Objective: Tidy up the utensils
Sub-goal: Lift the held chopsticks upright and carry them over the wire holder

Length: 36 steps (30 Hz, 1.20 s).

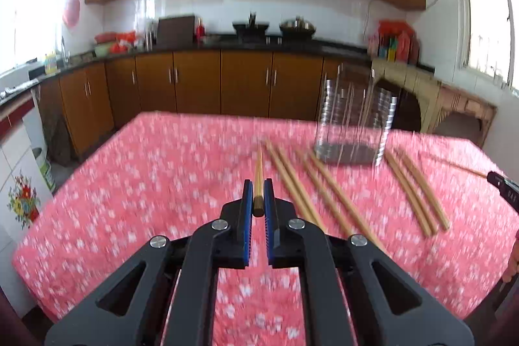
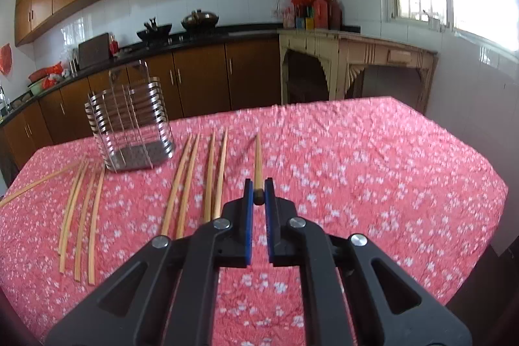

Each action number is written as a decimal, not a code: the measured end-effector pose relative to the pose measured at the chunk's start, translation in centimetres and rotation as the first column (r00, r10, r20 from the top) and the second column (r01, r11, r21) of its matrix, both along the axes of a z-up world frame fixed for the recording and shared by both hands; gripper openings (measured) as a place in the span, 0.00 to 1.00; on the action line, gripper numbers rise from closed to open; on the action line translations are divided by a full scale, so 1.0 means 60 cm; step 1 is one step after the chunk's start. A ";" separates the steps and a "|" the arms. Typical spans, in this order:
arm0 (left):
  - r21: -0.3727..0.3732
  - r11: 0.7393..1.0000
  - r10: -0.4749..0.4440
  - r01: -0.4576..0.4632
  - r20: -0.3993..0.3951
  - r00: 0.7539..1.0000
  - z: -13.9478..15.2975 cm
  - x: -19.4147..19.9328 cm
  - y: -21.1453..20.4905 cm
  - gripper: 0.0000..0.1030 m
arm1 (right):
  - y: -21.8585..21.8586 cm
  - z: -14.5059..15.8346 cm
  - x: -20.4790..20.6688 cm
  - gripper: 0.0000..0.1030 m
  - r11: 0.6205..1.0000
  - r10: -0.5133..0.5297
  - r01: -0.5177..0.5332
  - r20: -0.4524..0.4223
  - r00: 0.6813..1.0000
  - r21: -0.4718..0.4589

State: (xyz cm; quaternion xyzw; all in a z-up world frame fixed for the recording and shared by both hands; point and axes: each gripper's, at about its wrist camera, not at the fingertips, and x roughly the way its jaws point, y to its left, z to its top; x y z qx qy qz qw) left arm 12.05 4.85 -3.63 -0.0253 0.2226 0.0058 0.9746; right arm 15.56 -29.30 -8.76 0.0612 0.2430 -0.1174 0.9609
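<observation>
My left gripper [image 1: 258, 187] is shut on a wooden chopstick [image 1: 258, 174] that points forward above the table. My right gripper [image 2: 258, 187] is shut on another wooden chopstick [image 2: 258, 161], also pointing forward. A metal wire utensil holder [image 1: 355, 119] stands empty on the table, to the right in the left wrist view and to the left in the right wrist view [image 2: 133, 125]. Several more chopsticks lie in pairs on the cloth [image 1: 327, 193] [image 2: 185, 184]. The right gripper's tip shows at the left wrist view's right edge [image 1: 502, 185].
The table has a red floral cloth [image 2: 356, 167]. Brown kitchen cabinets [image 1: 201, 83] and a counter with pots stand beyond it. A pale wooden side table [image 2: 356, 60] stands under the window at the right.
</observation>
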 end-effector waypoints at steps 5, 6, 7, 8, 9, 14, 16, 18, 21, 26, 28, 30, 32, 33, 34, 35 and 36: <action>0.009 1.000 0.016 -0.018 0.147 0.989 0.068 0.004 0.013 0.06 | -0.011 0.063 0.008 0.07 0.999 -0.003 0.008 0.104 0.995 -0.046; 0.009 1.000 0.018 -0.020 0.168 0.986 0.078 0.005 0.015 0.06 | -0.015 0.079 0.013 0.07 0.998 -0.006 0.014 0.131 0.991 -0.056; 0.006 1.000 0.021 -0.022 0.198 0.980 0.094 0.009 0.018 0.06 | -0.018 0.088 0.014 0.07 0.998 -0.009 0.019 0.148 0.989 -0.063; 0.009 1.000 0.028 -0.030 0.220 0.975 0.105 0.014 0.020 0.06 | -0.021 0.101 0.020 0.07 0.997 -0.014 0.026 0.172 0.985 -0.069; 0.008 0.999 0.035 -0.038 0.243 0.969 0.119 0.022 0.023 0.06 | -0.025 0.112 0.026 0.07 0.997 -0.020 0.033 0.190 0.982 -0.070; -0.022 0.999 0.049 -0.045 0.251 0.967 0.144 0.061 0.033 0.06 | -0.040 0.153 0.053 0.07 0.998 -0.016 0.029 0.232 0.972 -0.051; -0.027 0.999 0.051 -0.046 0.245 0.968 0.151 0.072 0.035 0.06 | -0.040 0.164 0.059 0.07 0.999 -0.009 0.022 0.244 0.970 -0.049; -0.036 0.998 0.050 -0.042 0.242 0.969 0.158 0.080 0.036 0.06 | -0.041 0.176 0.064 0.07 0.998 -0.006 0.021 0.253 0.967 -0.056; -0.052 0.998 0.048 -0.036 0.239 0.970 0.165 0.083 0.043 0.06 | -0.045 0.192 0.072 0.07 0.999 0.006 0.004 0.262 0.965 -0.039; -0.061 0.998 0.045 -0.031 0.241 0.969 0.180 0.088 0.044 0.06 | -0.048 0.217 0.080 0.07 1.000 0.030 -0.026 0.274 0.961 -0.015; -0.063 0.998 0.041 -0.026 0.247 0.968 0.186 0.088 0.044 0.06 | -0.047 0.222 0.081 0.07 0.999 0.042 -0.043 0.275 0.961 -0.002; -0.065 0.998 0.040 -0.024 0.249 0.968 0.191 0.088 0.045 0.06 | -0.047 0.230 0.081 0.07 0.998 0.052 -0.056 0.280 0.959 0.005; -0.072 0.997 0.030 -0.012 0.254 0.967 0.197 0.087 0.045 0.06 | -0.042 0.236 0.081 0.07 0.998 0.061 -0.065 0.287 0.956 0.005; -0.070 0.998 0.028 -0.010 0.260 0.965 0.203 0.086 0.044 0.06 | -0.039 0.242 0.080 0.07 0.998 0.066 -0.070 0.293 0.954 0.003; -0.066 0.998 0.025 -0.008 0.264 0.964 0.207 0.087 0.043 0.06 | -0.038 0.249 0.079 0.07 0.997 0.071 -0.075 0.300 0.951 0.002; -0.059 0.998 0.020 -0.005 0.269 0.963 0.211 0.087 0.041 0.06 | -0.039 0.254 0.078 0.07 0.997 0.075 -0.079 0.304 0.950 0.002; -0.055 0.999 0.018 -0.003 0.273 0.962 0.216 0.089 0.038 0.06 | -0.038 0.262 0.077 0.07 0.996 0.079 -0.084 0.311 0.947 0.003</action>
